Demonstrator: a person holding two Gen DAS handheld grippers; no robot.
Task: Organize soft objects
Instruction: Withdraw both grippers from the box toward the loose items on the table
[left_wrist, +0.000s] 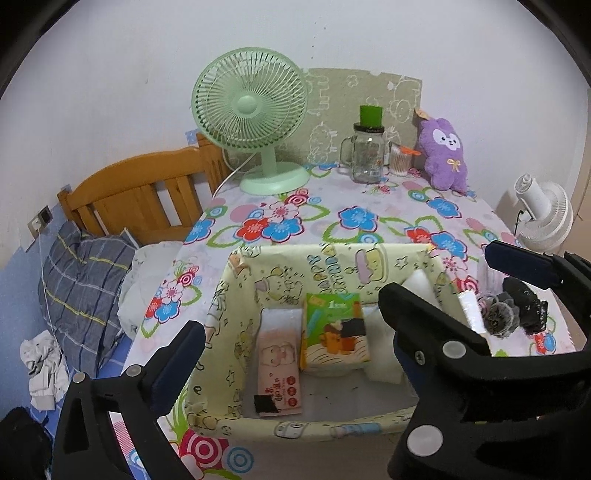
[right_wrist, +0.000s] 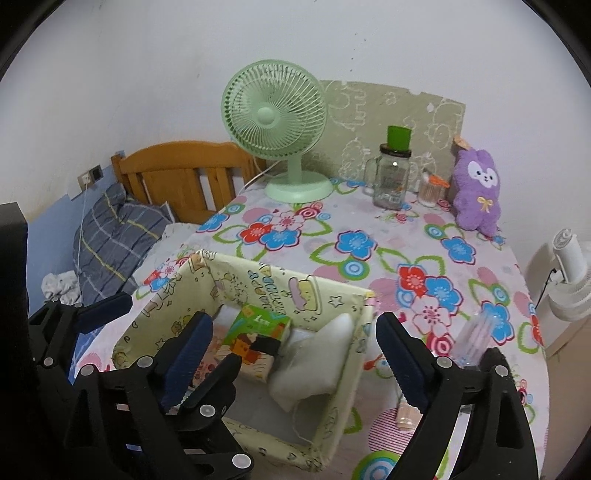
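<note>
A yellow cartoon-print fabric box (left_wrist: 325, 262) (right_wrist: 207, 280) stands on the floral table. Inside lie a pink tissue pack (left_wrist: 279, 365), a green and yellow tissue pack (left_wrist: 334, 328) (right_wrist: 255, 332) and white foam pieces (left_wrist: 384, 354) (right_wrist: 314, 358). My left gripper (left_wrist: 291, 325) is open and empty over the box's near side. My right gripper (right_wrist: 295, 332) is open and empty above the box's right part. A purple plush bunny (left_wrist: 445, 155) (right_wrist: 478, 192) sits at the table's back right. Dark and grey soft items (left_wrist: 513, 310) lie right of the box.
A green fan (left_wrist: 251, 118) (right_wrist: 277, 125), a glass mug jar (left_wrist: 365, 153) (right_wrist: 393, 177) and a cotton swab holder (left_wrist: 400, 160) stand at the back. A white fan (right_wrist: 569, 280) is off the right edge. A bed with a plaid pillow (left_wrist: 81, 280) lies left.
</note>
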